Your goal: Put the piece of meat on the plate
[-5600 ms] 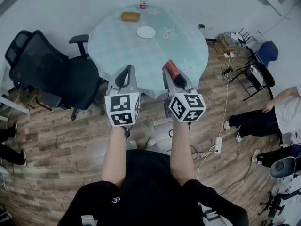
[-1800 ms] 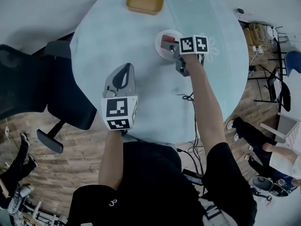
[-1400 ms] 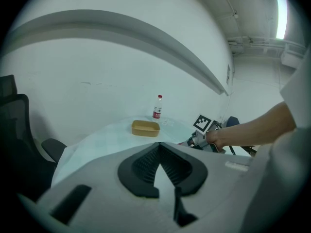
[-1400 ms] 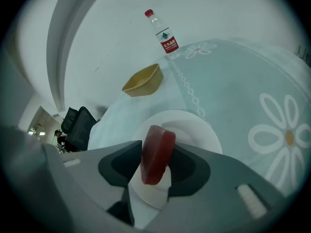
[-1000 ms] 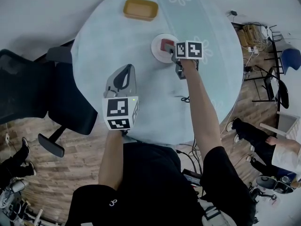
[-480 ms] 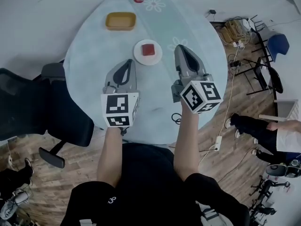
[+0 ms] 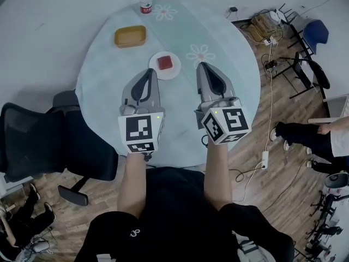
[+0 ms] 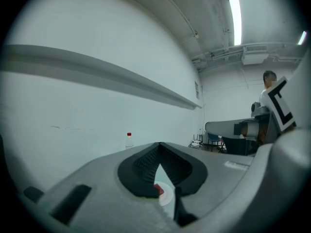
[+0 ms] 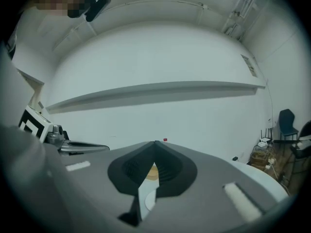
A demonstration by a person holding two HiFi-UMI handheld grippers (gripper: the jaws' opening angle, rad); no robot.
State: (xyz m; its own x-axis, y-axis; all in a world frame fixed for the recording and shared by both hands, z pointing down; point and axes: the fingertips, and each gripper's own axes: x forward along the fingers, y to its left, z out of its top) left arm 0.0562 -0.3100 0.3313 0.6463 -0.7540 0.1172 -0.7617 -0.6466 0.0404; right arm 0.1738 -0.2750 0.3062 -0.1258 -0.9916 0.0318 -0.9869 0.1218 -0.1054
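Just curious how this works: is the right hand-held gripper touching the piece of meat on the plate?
Apart. The head view shows bare table between the shut right hand-held gripper and the meat lying on the plate.

The round table [image 7: 106,64] bears a plate [image 7: 157,74], yellow tray [image 7: 130,36] and bottle [image 7: 145,2].

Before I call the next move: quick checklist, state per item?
1. Meat on the plate: ok.
2. Right gripper empty, fingers together: ok.
3. Left gripper empty, fingers together: ok.
4. Both grippers off the plate, on its near side: ok.
5. Meat inside the rim: ok, it sits near the middle.
6. Meat lying flat: cannot tell, too small.
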